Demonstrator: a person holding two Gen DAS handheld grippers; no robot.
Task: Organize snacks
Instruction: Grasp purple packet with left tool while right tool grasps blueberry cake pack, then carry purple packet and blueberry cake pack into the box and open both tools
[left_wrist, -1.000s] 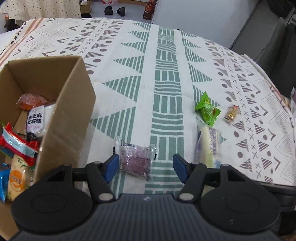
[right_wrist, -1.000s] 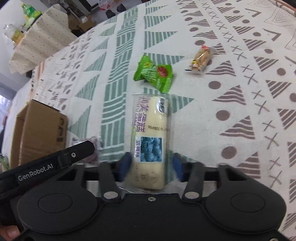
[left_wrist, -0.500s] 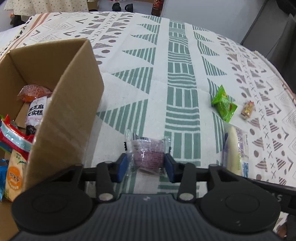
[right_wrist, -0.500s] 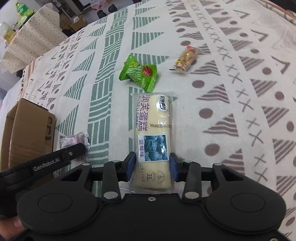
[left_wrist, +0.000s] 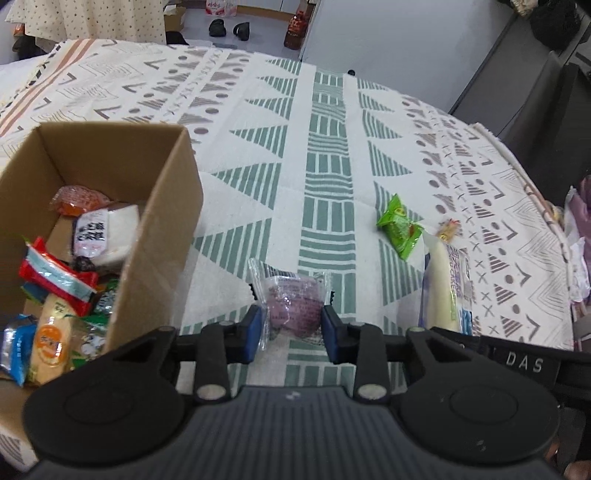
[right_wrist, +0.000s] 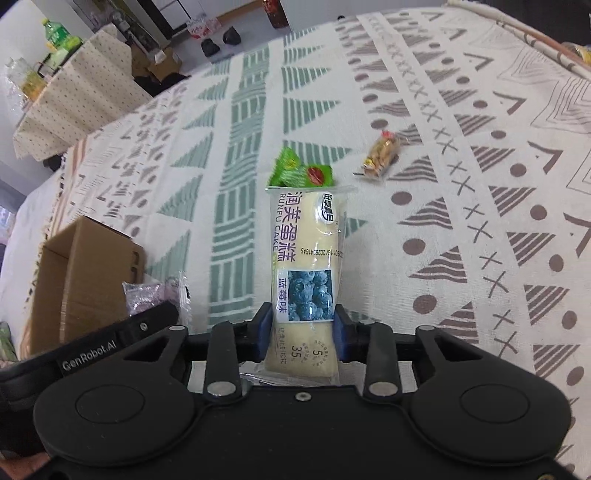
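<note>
My left gripper (left_wrist: 291, 326) is shut on a purple snack packet (left_wrist: 291, 301) and holds it just above the patterned cloth, right of the open cardboard box (left_wrist: 162, 236). My right gripper (right_wrist: 303, 332) is shut on a long pale blueberry cake pack (right_wrist: 306, 258), lifted off the cloth and pointing away from me. The cake pack also shows in the left wrist view (left_wrist: 445, 284). A green snack packet (right_wrist: 299, 173) and a small tan candy (right_wrist: 382, 155) lie on the cloth beyond it. The box holds several snacks (left_wrist: 59, 277).
The patterned tablecloth (left_wrist: 325, 166) covers the table. The box stands at the left (right_wrist: 81, 273). The far table edge drops to a floor with shoes (left_wrist: 229, 27) and a bottle (left_wrist: 295, 26). A dark chair (left_wrist: 546, 92) is at the right.
Both grippers closed from open onto their snacks. Both then lifted them off the cloth.
</note>
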